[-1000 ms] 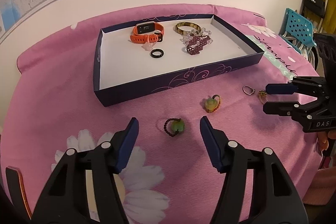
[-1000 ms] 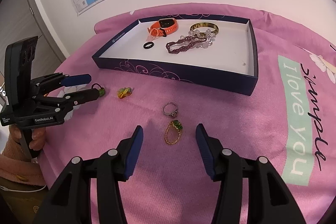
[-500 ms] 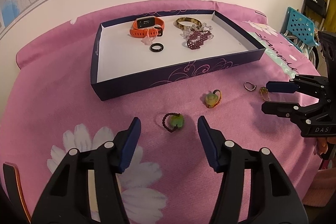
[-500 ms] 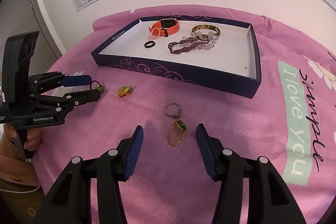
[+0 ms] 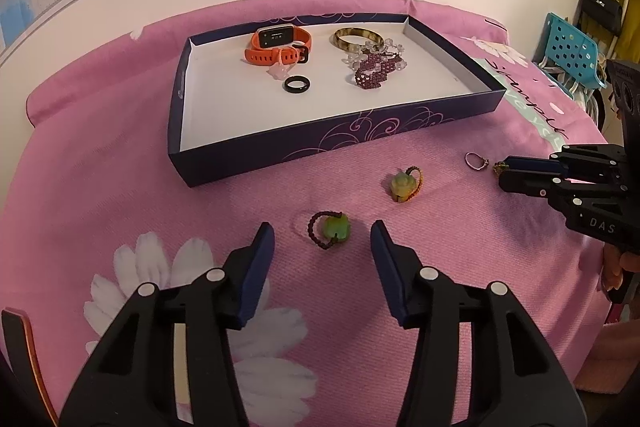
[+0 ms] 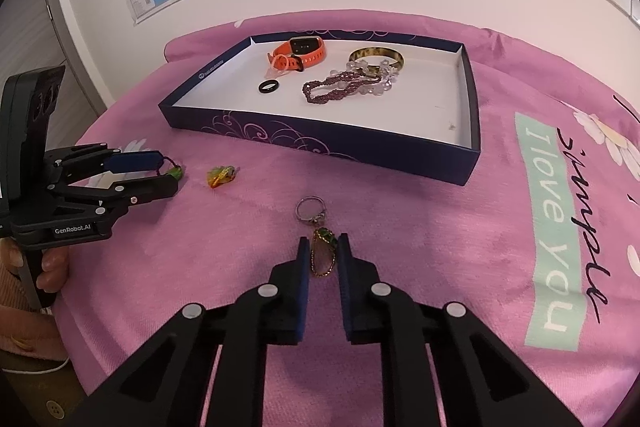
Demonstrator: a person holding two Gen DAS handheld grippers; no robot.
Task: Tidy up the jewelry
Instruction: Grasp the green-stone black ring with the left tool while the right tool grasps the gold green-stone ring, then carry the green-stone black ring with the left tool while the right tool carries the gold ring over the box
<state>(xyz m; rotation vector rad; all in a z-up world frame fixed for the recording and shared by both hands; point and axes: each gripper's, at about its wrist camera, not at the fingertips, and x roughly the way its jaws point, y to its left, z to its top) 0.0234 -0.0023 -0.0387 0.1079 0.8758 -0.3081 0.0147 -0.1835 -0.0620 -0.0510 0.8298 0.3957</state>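
Gold-coloured chain with a green stone, the pendant [image 6: 323, 255], lay on the pink cloth [image 6: 400, 227] between the narrow, closing jaws of our right gripper [image 6: 323, 255]; its pads appeared to touch the chain's two sides, though a firm pinch was not yet certain. We judged that a good pick called for closing fully on the loop, low against the cloth, and lifting straight so the thin chain would not slip out. Our left gripper [image 5: 322, 239] stood about half open and closing around the green bead on a dark cord loop [image 5: 330, 229], pads still clear of it; we judged it should centre on the bead, not the cord.

Silver ring [image 6: 309, 209] lay just beyond the pendant, nearly touching it, and could be dragged along. A yellow-green charm [image 5: 404, 184] rested between the two grippers. The dark blue box [image 5: 320, 143], beyond all four loose pieces, already held an orange watch [image 5: 278, 45], a bangle [image 5: 358, 39], a black ring [image 5: 297, 85] and purple beads [image 5: 372, 71]; we judged that its near wall had to be cleared.
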